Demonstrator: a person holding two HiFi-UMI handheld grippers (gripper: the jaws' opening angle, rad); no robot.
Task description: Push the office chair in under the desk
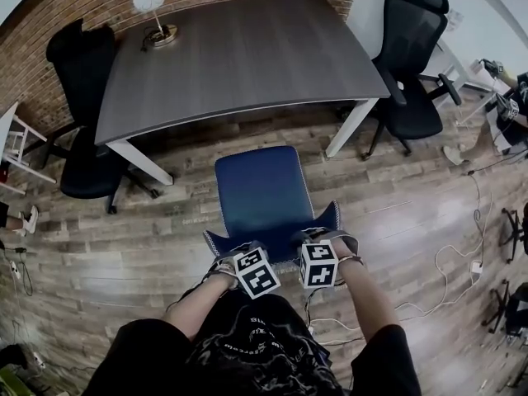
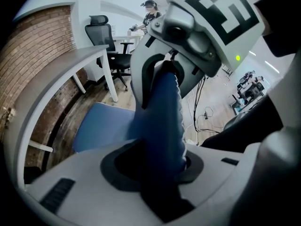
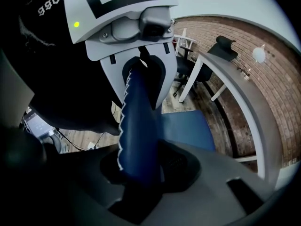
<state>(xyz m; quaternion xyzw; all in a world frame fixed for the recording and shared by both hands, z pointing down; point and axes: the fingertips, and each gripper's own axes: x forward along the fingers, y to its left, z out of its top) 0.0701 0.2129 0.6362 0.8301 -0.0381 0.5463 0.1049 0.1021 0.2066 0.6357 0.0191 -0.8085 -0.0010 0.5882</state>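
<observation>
A blue office chair (image 1: 262,192) stands on the wood floor before the grey desk (image 1: 239,56), its seat facing the desk's near edge with a strip of floor showing between them. Both grippers clamp the top edge of its backrest (image 1: 276,254). My left gripper (image 1: 239,254) is shut on the left part of that edge, and my right gripper (image 1: 318,239) on the right part. In the left gripper view the blue backrest edge (image 2: 162,121) runs from my left gripper (image 2: 160,164) up to the right gripper (image 2: 169,74). The right gripper view shows the backrest (image 3: 136,126) the same way.
Black office chairs stand at the desk's left end (image 1: 82,81) and right end (image 1: 412,64). A lamp (image 1: 153,11) sits on the desk's far left corner. A brick wall backs the desk. Cables (image 1: 462,262) lie on the floor at right. A person (image 2: 150,13) stands far off.
</observation>
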